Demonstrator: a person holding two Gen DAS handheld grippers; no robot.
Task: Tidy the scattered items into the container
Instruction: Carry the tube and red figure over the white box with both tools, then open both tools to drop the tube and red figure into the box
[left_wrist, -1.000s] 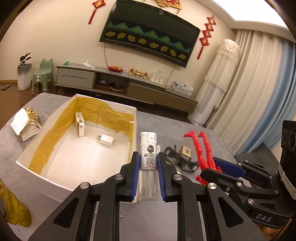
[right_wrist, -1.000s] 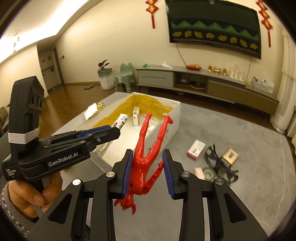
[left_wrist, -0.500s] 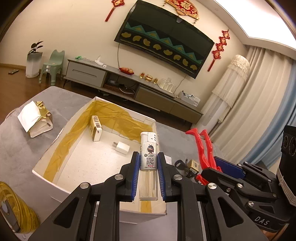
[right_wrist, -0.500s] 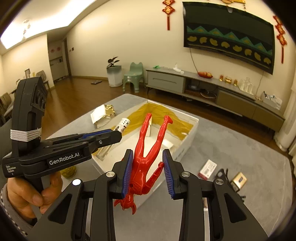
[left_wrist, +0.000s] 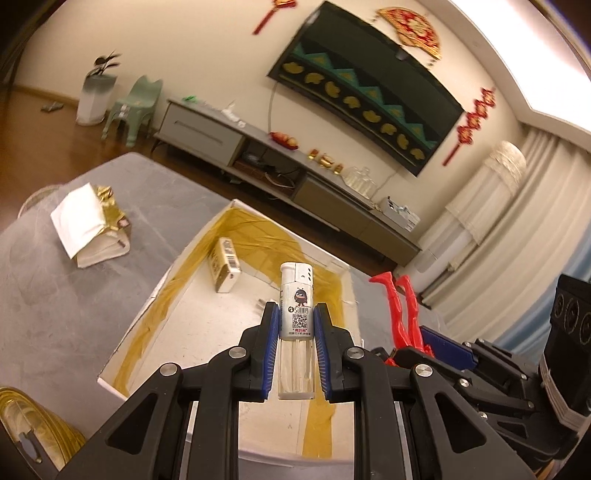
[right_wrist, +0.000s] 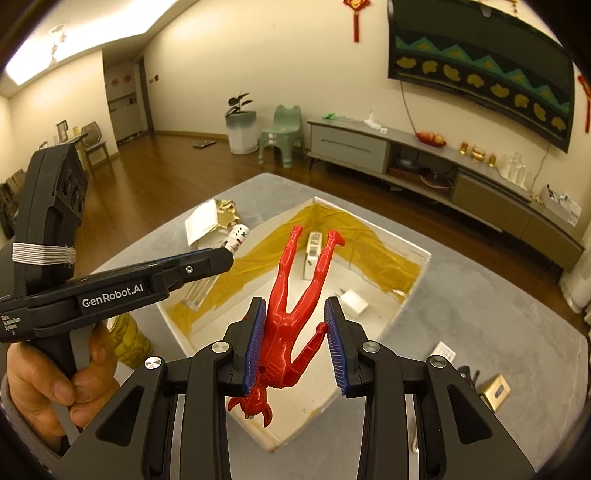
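Nearest, our left tongs (left_wrist: 295, 334) stay clenched on the lighter (left_wrist: 296, 310), upright between the blue pads; our right tongs (right_wrist: 294, 341) grip the red figure (right_wrist: 291, 314) by its torso, legs pointing away. A second ago both loads hung short of the box (left_wrist: 147, 302); now both hover above its open floor, so we judge the carry done and release as the next step. Inside lie a small pack (left_wrist: 224, 264) and a white plug (right_wrist: 354, 301). Beyond, on the grey tabletop (right_wrist: 480, 325), a card (right_wrist: 443, 352), a gold case (right_wrist: 495, 391) and dark glasses (right_wrist: 467, 374) wait outside the box
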